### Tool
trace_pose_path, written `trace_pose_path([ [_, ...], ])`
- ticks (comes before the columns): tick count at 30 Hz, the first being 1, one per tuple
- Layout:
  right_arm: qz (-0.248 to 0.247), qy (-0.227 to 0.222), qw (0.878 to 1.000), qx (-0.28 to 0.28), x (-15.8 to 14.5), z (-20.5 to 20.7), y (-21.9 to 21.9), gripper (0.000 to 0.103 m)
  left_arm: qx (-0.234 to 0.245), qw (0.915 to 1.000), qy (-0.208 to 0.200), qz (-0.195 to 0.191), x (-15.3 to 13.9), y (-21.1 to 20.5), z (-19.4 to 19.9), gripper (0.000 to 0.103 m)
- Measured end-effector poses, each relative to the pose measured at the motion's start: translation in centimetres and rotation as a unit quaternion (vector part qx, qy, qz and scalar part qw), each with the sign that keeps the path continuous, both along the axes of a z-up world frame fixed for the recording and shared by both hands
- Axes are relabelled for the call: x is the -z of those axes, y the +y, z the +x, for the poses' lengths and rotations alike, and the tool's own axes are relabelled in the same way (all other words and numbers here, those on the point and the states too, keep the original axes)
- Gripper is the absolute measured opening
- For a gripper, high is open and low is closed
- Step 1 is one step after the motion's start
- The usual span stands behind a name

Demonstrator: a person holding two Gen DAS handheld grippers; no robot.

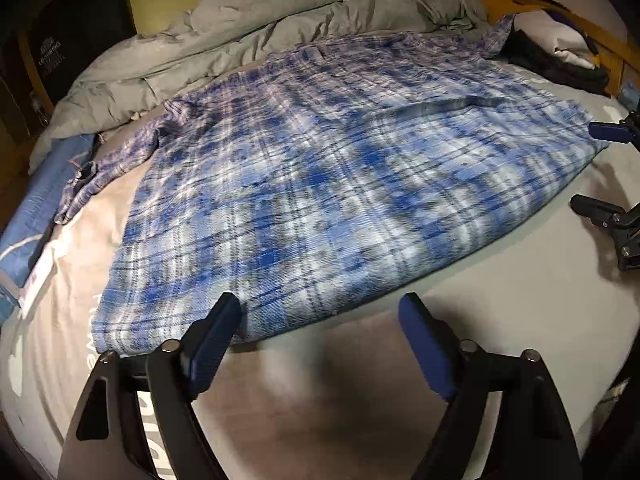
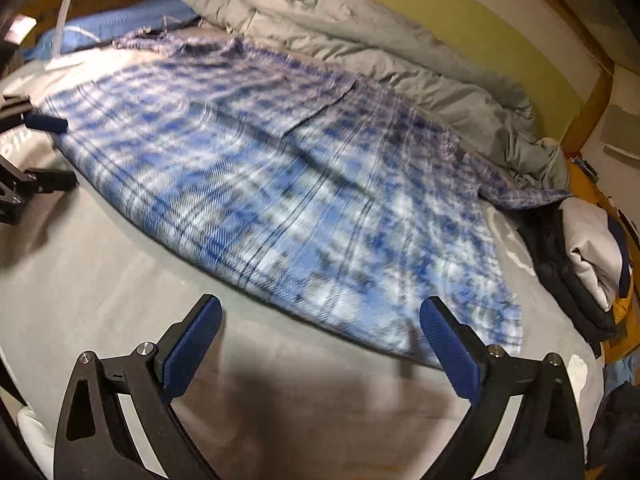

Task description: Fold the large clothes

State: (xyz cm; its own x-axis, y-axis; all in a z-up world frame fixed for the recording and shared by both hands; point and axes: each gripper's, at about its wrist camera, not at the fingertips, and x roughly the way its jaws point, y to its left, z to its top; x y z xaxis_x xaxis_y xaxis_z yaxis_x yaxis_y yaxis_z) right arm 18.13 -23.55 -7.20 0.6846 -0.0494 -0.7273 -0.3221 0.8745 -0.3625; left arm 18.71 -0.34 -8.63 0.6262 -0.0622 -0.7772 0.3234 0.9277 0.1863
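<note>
A large blue and white plaid shirt (image 1: 320, 168) lies spread flat on the grey bed sheet (image 1: 500, 300), its sleeves trailing out toward the far corners. My left gripper (image 1: 318, 300) is open at the near hem, and its left finger (image 1: 216, 336) overlaps the hem's corner with nothing pinched. In the right wrist view the same shirt (image 2: 280, 184) lies ahead. My right gripper (image 2: 320, 300) is open at the hem's other end, its right finger (image 2: 448, 344) over the corner. Each gripper shows in the other's view at the edge: right gripper (image 1: 596, 168), left gripper (image 2: 56, 152).
A bunched grey duvet (image 1: 260, 28) runs along the bed's far side against a yellow-green wall (image 2: 460, 28). A blue pillow (image 1: 36, 208) lies by one sleeve. Folded dark and white clothes (image 2: 580, 264) are stacked by the other sleeve, next to the wooden bed frame (image 1: 552, 12).
</note>
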Motion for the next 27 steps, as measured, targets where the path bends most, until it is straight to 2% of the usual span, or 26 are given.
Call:
trace_pose_path([
  [4,-0.032,-0.023,0.998,0.042,0.6,1.2,-1.5,0.099,-0.074,0.9972,-0.008,-0.004,0.2,2.7,1.6,0.084],
  [8,-0.042,-0.035,0.993,0.109,0.6,3.1,-4.9,0.098,-0.145,0.9883,-0.043,0.02,0.4,6.1,3.2,0.084],
  [10,-0.027,-0.03,0.989,0.141,0.5,4.0,-6.9,0.096,-0.157,0.9858,-0.055,0.022,0.4,7.3,3.5,0.071],
  [11,-0.016,-0.025,0.987,0.156,0.4,4.3,-8.1,0.083,-0.162,0.985,-0.056,0.022,0.5,7.9,3.7,0.053],
  [12,-0.007,-0.02,0.986,0.168,0.3,4.5,-8.9,0.055,-0.163,0.9847,-0.056,0.022,0.6,8.2,3.7,0.036],
  [13,0.006,-0.01,0.983,0.183,0.2,4.7,-10.0,0.041,-0.166,0.9841,-0.059,0.023,0.7,8.5,3.6,0.03],
  [14,0.018,-0.001,0.98,0.196,0.2,4.8,-10.9,0.012,-0.167,0.9834,-0.066,0.024,0.6,8.7,3.4,0.018],
  [15,0.043,0.007,0.979,0.2,0.1,4.9,-11.9,0.008,-0.166,0.9832,-0.073,0.023,0.5,8.7,3.3,0.011],
  [17,0.078,0.01,0.977,0.198,-0.6,4.5,-12.9,0.003,-0.164,0.9822,-0.09,0.024,0.0,8.4,2.6,0.006],
  [19,0.077,-0.002,0.979,0.188,-1.5,3.6,-12.8,0.001,-0.163,0.9814,-0.1,0.016,-1.1,8.3,1.4,0.005],
  [21,0.083,-0.007,0.98,0.182,-2.6,2.4,-13.0,0.001,-0.168,0.9815,-0.092,-0.002,-2.2,8.6,-0.2,0.005],
  [24,0.121,0.01,0.978,0.169,-4.3,-1.1,-14.1,0.001,-0.16,0.9826,-0.093,-0.02,-3.4,9.4,-3.9,0.005],
  [27,0.108,0.016,0.983,0.144,-4.2,-4.7,-14.7,0.001,-0.146,0.9849,-0.089,-0.028,-3.3,10.1,-6.7,0.005],
])
